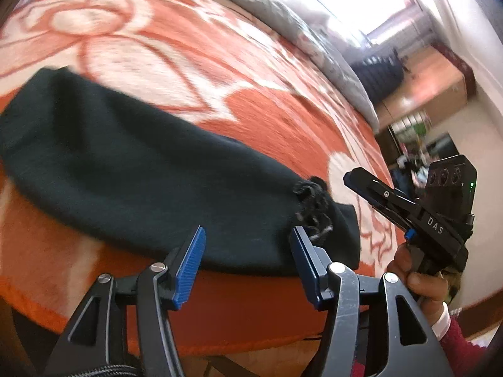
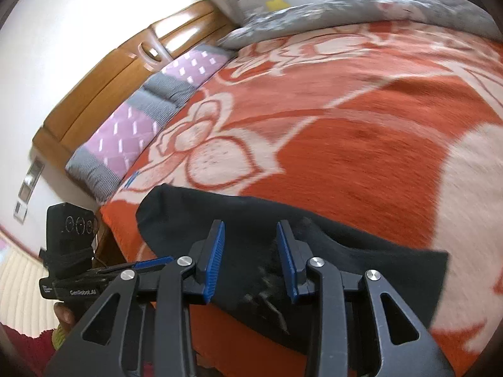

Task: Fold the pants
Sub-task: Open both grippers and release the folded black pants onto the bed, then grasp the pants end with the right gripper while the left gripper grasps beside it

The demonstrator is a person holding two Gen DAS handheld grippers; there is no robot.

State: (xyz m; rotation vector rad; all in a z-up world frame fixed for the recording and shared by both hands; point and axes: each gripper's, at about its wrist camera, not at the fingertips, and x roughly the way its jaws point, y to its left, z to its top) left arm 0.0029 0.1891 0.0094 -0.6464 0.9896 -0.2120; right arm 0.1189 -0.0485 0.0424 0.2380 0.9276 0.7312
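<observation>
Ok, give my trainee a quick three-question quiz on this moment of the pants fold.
1. True or false: the left tool is clamped on the pants.
2. What do the pants lie on? A) bare wooden floor B) orange flowered blanket C) glass table
3. What is tangled at the pants' near end?

Key: 1. False: its pads stand apart, with nothing between them. 2. B. 3. A black drawstring.

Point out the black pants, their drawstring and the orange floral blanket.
black pants [image 1: 125, 163]: left wrist view, middle of the folded cloth.
drawstring [image 1: 309, 201]: left wrist view, the knotted cord near the pants' right end.
orange floral blanket [image 2: 361, 144]: right wrist view, bare orange patch.
</observation>
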